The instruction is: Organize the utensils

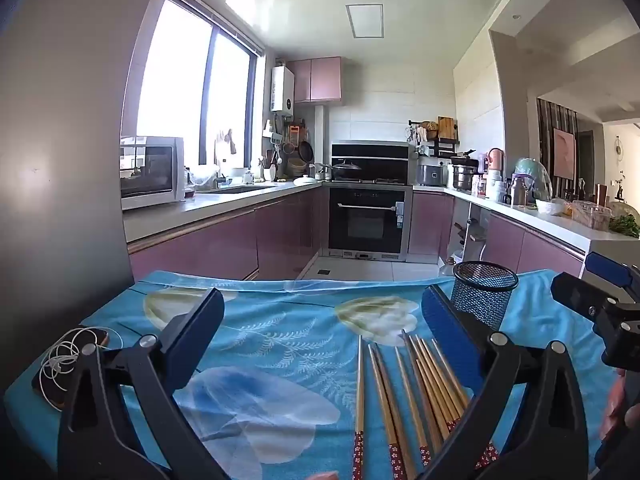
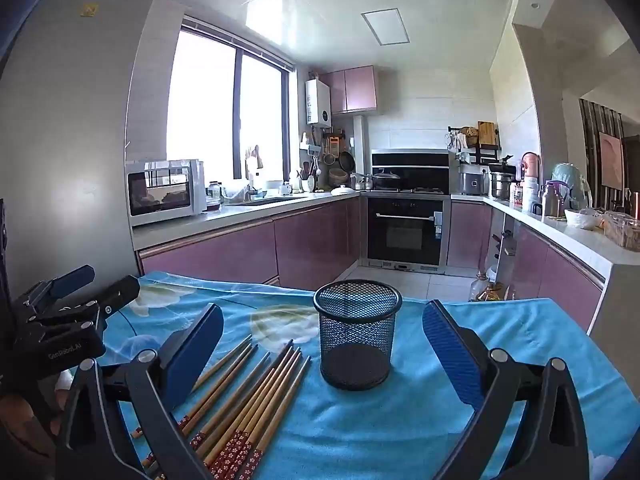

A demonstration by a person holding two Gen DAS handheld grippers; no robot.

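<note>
Several wooden chopsticks (image 1: 416,392) with red flowered ends lie side by side on the blue tablecloth (image 1: 280,344). They also show in the right wrist view (image 2: 248,396). A black mesh cup (image 2: 356,332) stands upright and empty beyond them; it also shows in the left wrist view (image 1: 482,294). My left gripper (image 1: 324,320) is open and empty above the cloth, with the chopsticks by its right finger. My right gripper (image 2: 324,336) is open and empty, with the cup between its fingers and the chopsticks by its left finger.
A phone with a white cable (image 1: 68,364) lies at the table's left edge. The right gripper (image 1: 596,304) shows at the right of the left wrist view, the left gripper (image 2: 76,300) at the left of the right wrist view. Kitchen counters (image 2: 240,216) stand beyond the table.
</note>
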